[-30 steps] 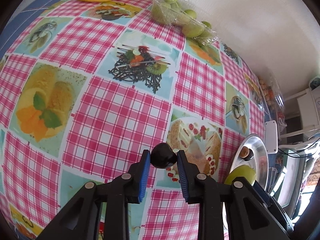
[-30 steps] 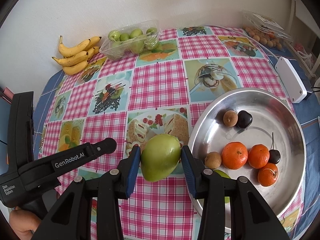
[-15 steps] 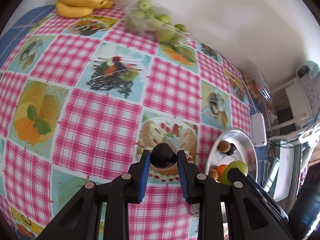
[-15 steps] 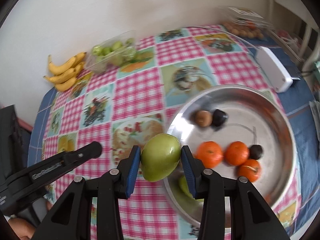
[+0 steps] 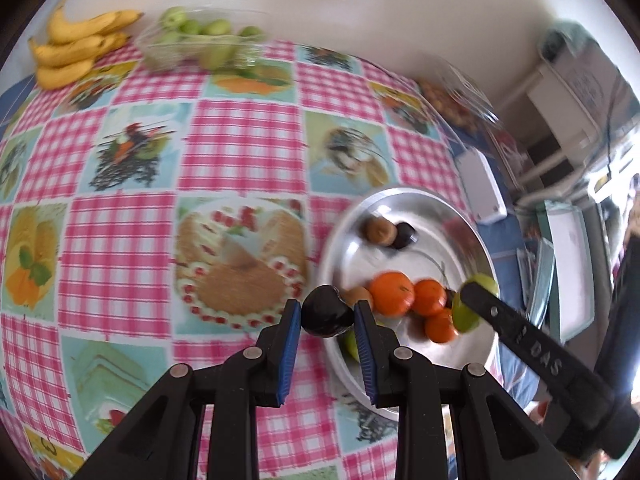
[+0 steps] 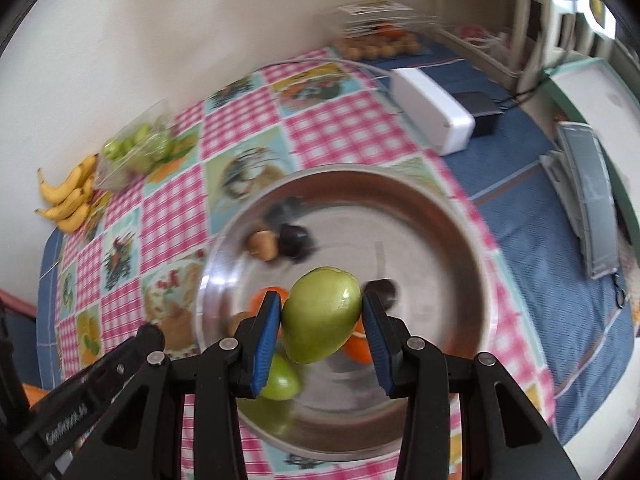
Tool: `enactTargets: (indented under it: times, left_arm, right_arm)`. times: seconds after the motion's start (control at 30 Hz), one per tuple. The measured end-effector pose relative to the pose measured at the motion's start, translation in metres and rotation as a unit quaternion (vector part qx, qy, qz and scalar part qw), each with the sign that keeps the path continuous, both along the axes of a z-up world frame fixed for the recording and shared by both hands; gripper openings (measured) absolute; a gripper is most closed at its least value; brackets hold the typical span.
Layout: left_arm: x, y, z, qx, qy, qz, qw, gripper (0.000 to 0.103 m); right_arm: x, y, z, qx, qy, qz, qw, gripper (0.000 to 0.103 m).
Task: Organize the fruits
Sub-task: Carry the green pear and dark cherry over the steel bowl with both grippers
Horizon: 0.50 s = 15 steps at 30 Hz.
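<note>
Our left gripper (image 5: 327, 316) pinches a dark plum (image 5: 326, 311) at lower centre, by the bowl (image 5: 460, 216) rim. Our right gripper (image 6: 322, 320) clamps a green fruit (image 6: 322, 314) over the bowl's middle, above the oranges (image 6: 356, 344).

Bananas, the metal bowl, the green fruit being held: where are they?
bananas (image 5: 76, 50), left wrist view, middle of the bunch
metal bowl (image 6: 452, 224), right wrist view, bare inner wall
green fruit (image 6: 322, 314), right wrist view, front skin

Black fingers (image 5: 276, 344), blue pads (image 6: 267, 340)
</note>
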<state>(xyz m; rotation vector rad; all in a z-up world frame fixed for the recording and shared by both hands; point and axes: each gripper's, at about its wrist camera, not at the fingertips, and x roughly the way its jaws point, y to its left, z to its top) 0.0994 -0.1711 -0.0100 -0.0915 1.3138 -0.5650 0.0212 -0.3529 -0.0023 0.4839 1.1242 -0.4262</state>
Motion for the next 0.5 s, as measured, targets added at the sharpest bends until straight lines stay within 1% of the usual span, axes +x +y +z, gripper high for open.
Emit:
enactTargets:
  times: [0.13,0.23,0.5]
  left_arm:
    - [-0.017,-0.024,0.000,0.008,-0.007,-0.038,0.9992,0.029]
    - [-0.027,-0.036,-0.003,0.020,-0.011,-0.059,0.9980,0.029]
    - [-0.043,-0.055,-0.012,0.031,0.002,-0.087,0.9957,0.029]
  right_arm:
    - [-0.011,-0.015,0.001,-0.012,0.008,-0.021,1.000,0.043]
    - [-0.014,-0.020,-0.003,-0.014,0.020,-0.025,0.999,0.043]
    - [-0.024,-0.030,-0.016,-0.019,0.060,-0.035,0.997,0.043]
